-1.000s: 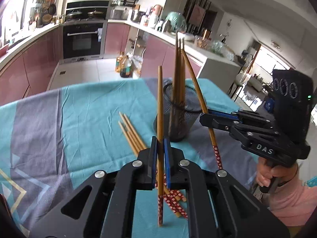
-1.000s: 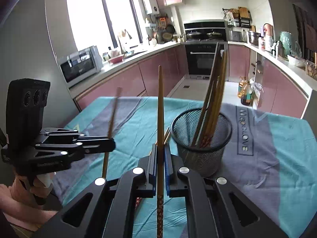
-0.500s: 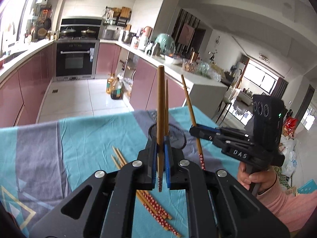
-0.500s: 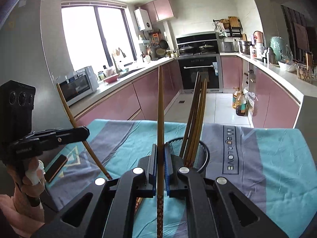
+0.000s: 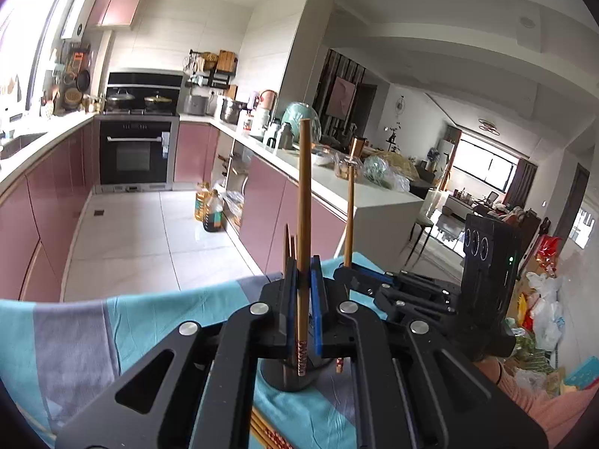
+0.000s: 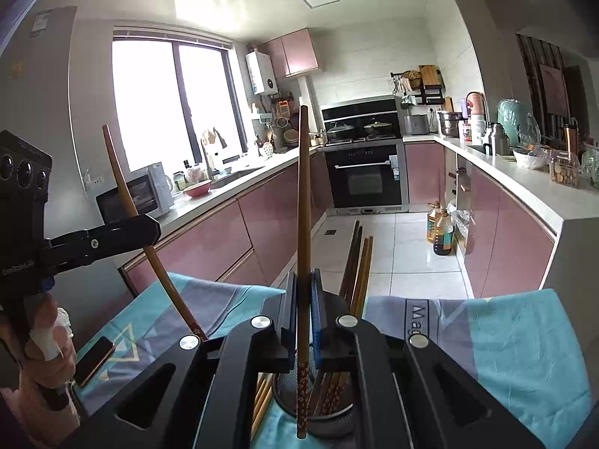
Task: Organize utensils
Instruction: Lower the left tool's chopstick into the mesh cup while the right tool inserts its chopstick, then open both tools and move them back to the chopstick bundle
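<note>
My left gripper (image 5: 302,292) is shut on an upright wooden chopstick (image 5: 304,202) with a red patterned end, held above the black mesh holder (image 5: 288,379). My right gripper (image 6: 302,303) is shut on a second chopstick (image 6: 303,202), its patterned end hanging over the holder (image 6: 329,421), which holds several chopsticks (image 6: 357,262). In the left wrist view the right gripper (image 5: 346,271) stands just right of mine. In the right wrist view the left gripper (image 6: 148,230) holds its chopstick tilted at the left. Loose chopsticks (image 5: 267,432) lie on the cloth.
The table has a teal and grey cloth (image 6: 524,336). A dark phone (image 6: 93,359) lies near its left edge. Behind are pink kitchen cabinets, an oven (image 6: 365,181) and oil bottles (image 6: 440,230) on the floor.
Both grippers have risen and tilted up with their chopsticks and closed in over the holder. The table now fills less of both views.
</note>
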Demonstrator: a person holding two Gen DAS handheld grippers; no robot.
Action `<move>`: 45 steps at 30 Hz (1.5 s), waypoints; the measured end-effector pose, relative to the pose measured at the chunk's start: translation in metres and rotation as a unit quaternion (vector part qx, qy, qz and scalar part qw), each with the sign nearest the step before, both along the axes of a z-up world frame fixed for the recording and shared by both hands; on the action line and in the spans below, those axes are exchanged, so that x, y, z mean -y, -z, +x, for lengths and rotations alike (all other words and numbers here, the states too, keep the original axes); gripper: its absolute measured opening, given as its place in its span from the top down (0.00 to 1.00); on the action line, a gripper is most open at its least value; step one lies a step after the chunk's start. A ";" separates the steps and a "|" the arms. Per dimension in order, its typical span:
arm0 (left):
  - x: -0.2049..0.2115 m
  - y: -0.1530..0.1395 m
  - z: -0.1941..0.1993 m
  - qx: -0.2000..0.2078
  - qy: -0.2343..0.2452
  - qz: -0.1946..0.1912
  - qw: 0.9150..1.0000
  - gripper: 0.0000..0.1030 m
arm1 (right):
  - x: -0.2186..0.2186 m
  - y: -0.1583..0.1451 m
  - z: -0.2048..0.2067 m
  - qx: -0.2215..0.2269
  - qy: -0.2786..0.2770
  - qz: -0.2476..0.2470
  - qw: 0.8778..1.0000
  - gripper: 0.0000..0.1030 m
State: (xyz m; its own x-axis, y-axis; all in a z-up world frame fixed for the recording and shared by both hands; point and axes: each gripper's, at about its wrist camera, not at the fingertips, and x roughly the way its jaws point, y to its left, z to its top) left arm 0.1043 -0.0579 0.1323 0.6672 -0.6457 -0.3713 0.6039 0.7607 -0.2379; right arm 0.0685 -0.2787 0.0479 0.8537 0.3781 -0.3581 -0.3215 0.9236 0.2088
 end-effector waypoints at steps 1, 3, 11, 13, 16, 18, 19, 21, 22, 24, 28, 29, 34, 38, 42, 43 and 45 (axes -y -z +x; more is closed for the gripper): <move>0.002 -0.002 0.002 0.003 -0.002 0.001 1.000 0.93 | 0.000 0.000 0.004 0.003 0.003 0.000 1.000 0.94; 0.009 -0.004 0.006 0.007 -0.003 0.006 1.000 0.93 | 0.000 0.001 0.011 0.005 0.008 0.001 1.000 0.94; 0.044 0.017 0.021 -0.010 0.003 0.065 0.998 0.93 | -0.004 0.017 0.026 -0.004 0.027 -0.005 1.000 0.94; 0.050 0.027 0.024 -0.018 0.010 0.086 0.996 0.93 | -0.004 0.023 0.029 -0.013 0.031 -0.009 0.999 0.94; 0.059 0.042 0.027 -0.027 0.017 0.112 0.993 0.93 | -0.002 0.032 0.031 -0.030 0.030 -0.008 0.999 0.94; 0.063 0.052 0.028 -0.034 0.023 0.124 0.991 0.93 | 0.000 0.037 0.031 -0.043 0.030 -0.008 0.999 0.94; 0.065 0.055 0.030 -0.038 0.027 0.128 0.991 0.93 | 0.001 0.040 0.030 -0.050 0.031 -0.009 0.998 0.94; 0.069 0.063 0.032 -0.048 0.031 0.139 0.989 0.93 | 0.003 0.044 0.033 -0.067 0.027 -0.009 0.997 0.94; 0.071 0.067 0.034 -0.055 0.034 0.145 0.987 0.93 | 0.003 0.046 0.033 -0.074 0.026 -0.010 0.997 0.94; 0.072 0.070 0.044 -0.065 0.035 0.150 0.986 0.93 | 0.002 0.051 0.033 -0.088 0.025 -0.016 0.996 0.94; 0.077 0.082 0.057 -0.081 0.027 0.158 0.984 0.93 | 0.000 0.059 0.038 -0.114 0.023 -0.025 0.993 0.94; 0.076 0.085 0.062 -0.085 0.026 0.156 0.984 0.93 | 0.000 0.062 0.040 -0.120 0.024 -0.025 0.992 0.94; 0.078 0.094 0.078 -0.103 0.022 0.149 0.983 0.93 | 0.001 0.068 0.045 -0.132 0.028 -0.025 0.991 0.92; 0.075 0.099 0.084 -0.108 0.013 0.145 0.983 0.90 | 0.000 0.068 0.046 -0.132 0.029 -0.022 0.991 0.89; 0.072 0.100 0.080 -0.104 0.006 0.141 0.985 0.88 | 0.002 0.067 0.043 -0.126 0.027 -0.018 0.992 0.81; 0.070 0.101 0.078 -0.104 0.002 0.137 0.985 0.88 | 0.002 0.067 0.041 -0.125 0.026 -0.018 0.992 0.79; 0.064 0.101 0.072 -0.097 -0.008 0.132 0.986 0.86 | 0.001 0.066 0.038 -0.119 0.024 -0.019 0.992 0.77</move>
State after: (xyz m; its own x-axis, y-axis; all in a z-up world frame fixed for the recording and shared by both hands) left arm 0.1765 -0.1215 0.0317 0.5768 -0.4992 -0.6466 0.5536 0.8209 -0.1400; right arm 0.1064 -0.2801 -0.0177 0.7592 0.3222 -0.5656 -0.2231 0.9451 0.2388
